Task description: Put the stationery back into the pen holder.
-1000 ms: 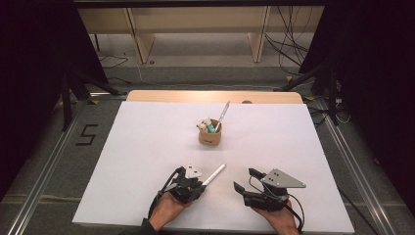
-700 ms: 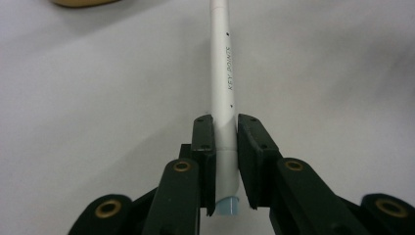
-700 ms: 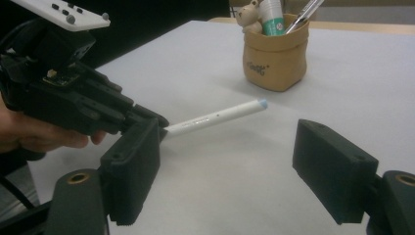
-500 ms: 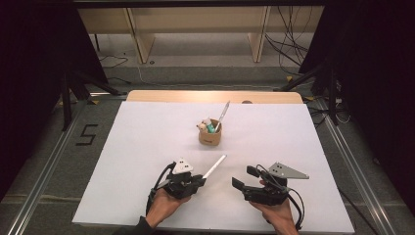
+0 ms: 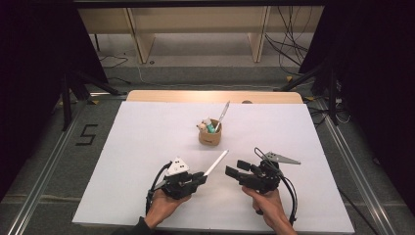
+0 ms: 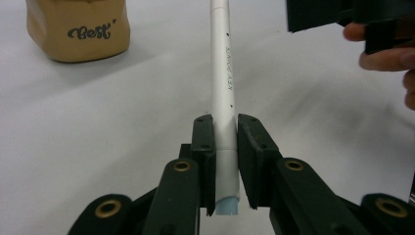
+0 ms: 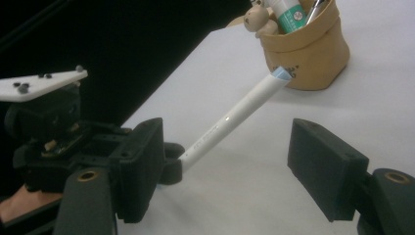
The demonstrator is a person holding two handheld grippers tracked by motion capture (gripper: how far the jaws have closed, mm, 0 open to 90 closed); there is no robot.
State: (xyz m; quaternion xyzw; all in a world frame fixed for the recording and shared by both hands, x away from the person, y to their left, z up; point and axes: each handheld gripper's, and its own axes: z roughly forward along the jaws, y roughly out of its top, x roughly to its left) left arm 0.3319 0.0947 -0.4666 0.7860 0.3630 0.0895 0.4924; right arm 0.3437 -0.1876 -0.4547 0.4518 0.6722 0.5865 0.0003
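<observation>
Currently, you are holding two grippers over one white surface (image 5: 147, 137). Your left gripper (image 5: 198, 179) is pinching one white pen (image 5: 216, 163) at its lower end, its fingers (image 6: 204, 147) pressing on both sides of the barrel, and the pen is pointing up toward the one tan pouch (image 5: 209, 135). That pouch is sitting near the middle of the surface, holding several small items. Your right gripper (image 5: 234, 171) is sitting just beside the pen; its fingers (image 7: 325, 166) have just been closing but are standing spread, gripping nothing.
</observation>
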